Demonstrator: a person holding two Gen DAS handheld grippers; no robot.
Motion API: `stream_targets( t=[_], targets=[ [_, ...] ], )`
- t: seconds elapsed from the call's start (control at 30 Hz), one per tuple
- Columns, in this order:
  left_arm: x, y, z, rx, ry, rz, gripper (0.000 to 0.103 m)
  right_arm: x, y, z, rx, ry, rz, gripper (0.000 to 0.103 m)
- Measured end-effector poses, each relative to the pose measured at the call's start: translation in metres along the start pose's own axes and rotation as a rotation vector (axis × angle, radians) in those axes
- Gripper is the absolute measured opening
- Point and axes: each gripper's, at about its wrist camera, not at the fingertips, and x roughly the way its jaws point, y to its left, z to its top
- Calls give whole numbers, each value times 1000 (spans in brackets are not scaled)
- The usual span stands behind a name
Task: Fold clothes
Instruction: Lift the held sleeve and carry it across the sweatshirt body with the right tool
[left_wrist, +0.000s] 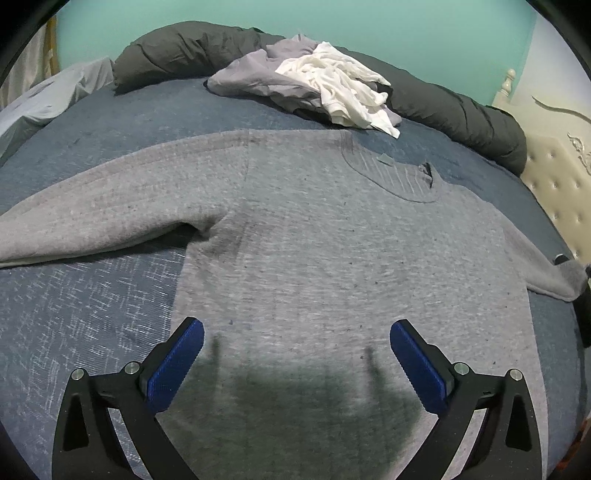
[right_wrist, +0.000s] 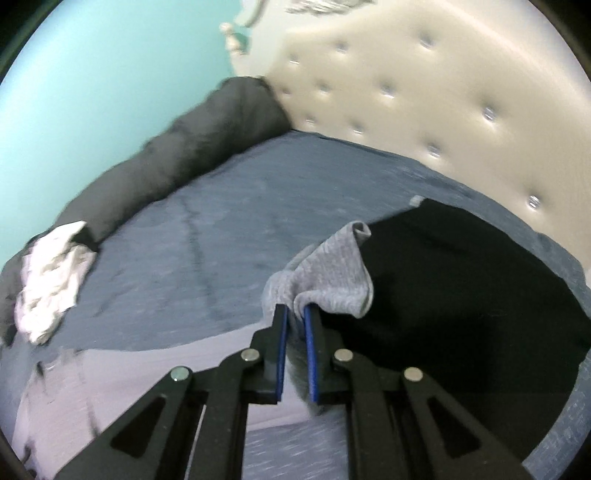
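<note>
A grey sweatshirt (left_wrist: 314, 240) lies flat, front down, on the blue bedspread (left_wrist: 81, 295), its left sleeve (left_wrist: 92, 221) stretched out to the left. My left gripper (left_wrist: 297, 332) hovers open over the lower body of the sweatshirt, with nothing between its blue pads (left_wrist: 177, 369). The right sleeve's cuff (right_wrist: 332, 277) is pinched in my right gripper (right_wrist: 295, 312), lifted off the bed. In the left wrist view that cuff (left_wrist: 565, 277) shows at the far right edge.
A pile of grey and white clothes (left_wrist: 317, 81) sits at the far side of the bed, against a dark rolled duvet (left_wrist: 461, 107). A black garment (right_wrist: 461, 295) lies beside my right gripper. The cream tufted headboard (right_wrist: 424, 92) stands on the right.
</note>
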Motion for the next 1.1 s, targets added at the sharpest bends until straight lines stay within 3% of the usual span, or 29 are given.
stream_targets(
  t=[0.37, 1.1],
  targets=[
    [-24, 13, -6, 8, -17, 31, 103, -42, 117, -7, -152, 15, 163, 9],
    [-70, 79, -19, -63, -68, 35, 103, -118, 353, -74, -381, 22, 484, 8]
  ],
)
